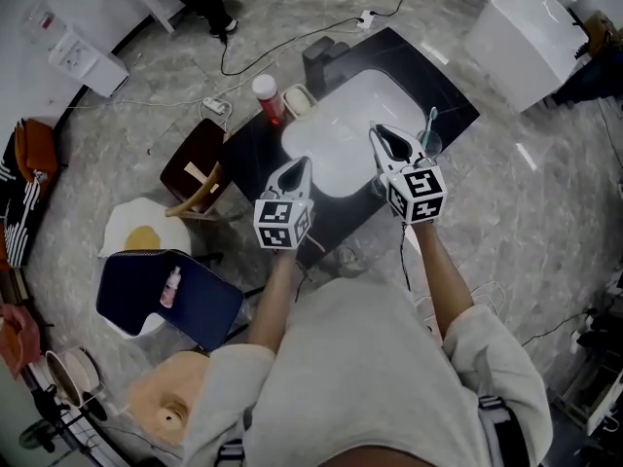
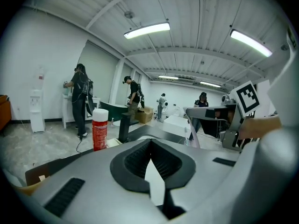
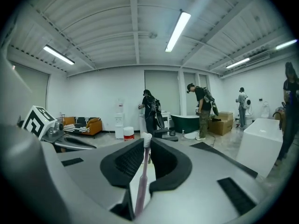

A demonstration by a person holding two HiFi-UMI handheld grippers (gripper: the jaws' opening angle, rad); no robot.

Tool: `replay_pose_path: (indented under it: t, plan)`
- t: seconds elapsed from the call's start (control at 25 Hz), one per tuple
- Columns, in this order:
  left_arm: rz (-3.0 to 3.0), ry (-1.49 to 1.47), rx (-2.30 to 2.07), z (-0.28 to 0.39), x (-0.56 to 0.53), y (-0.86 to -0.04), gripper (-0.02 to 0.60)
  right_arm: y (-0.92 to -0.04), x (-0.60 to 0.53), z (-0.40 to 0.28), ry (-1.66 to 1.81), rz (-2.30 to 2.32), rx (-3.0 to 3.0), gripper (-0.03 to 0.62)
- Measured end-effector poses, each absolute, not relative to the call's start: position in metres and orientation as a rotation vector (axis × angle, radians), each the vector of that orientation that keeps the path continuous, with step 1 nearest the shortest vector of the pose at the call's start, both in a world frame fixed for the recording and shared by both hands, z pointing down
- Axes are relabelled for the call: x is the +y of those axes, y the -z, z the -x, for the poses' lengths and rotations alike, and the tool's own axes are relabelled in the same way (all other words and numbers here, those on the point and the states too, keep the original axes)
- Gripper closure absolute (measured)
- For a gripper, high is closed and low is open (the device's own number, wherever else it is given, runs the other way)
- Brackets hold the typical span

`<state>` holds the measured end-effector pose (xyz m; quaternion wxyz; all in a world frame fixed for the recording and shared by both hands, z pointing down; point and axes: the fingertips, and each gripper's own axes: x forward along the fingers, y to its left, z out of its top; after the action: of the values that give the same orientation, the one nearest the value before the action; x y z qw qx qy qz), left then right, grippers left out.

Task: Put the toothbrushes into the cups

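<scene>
Toothbrush (image 3: pixel 141 181) pinched in your right tool (image 3: pixel 147 146), bristles at the tips, above the bench (image 1: pixel 255 152).
Your left tool (image 2: pixel 150 146) is pressed together, empty. Carry it over the cup (image 1: pixel 429 147) nearby, tip it handle-down, then let go.

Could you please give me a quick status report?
Right tongs shut on pink toothbrush. Left tongs shut, empty. Cup beside basin already holds one brush. Nothing seen in the way.
</scene>
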<state>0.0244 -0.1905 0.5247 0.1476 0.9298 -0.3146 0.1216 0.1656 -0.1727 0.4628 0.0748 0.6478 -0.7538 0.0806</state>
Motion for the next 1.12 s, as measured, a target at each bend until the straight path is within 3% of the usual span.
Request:
replay_pose_path:
  t: [0.64, 1.12]
  plan:
    - [-2.720, -0.403, -0.716, -0.104, -0.187, -0.535, 0.555, -0.457, -0.157, -0.266, -0.245, -2.170, -2.096, 0.536]
    - [-2.704, -0.481, -0.671, -0.139, -0.195, -0.555, 0.555, -0.493, -0.172, -0.301, -0.345, -2.200, -2.082, 0.536]
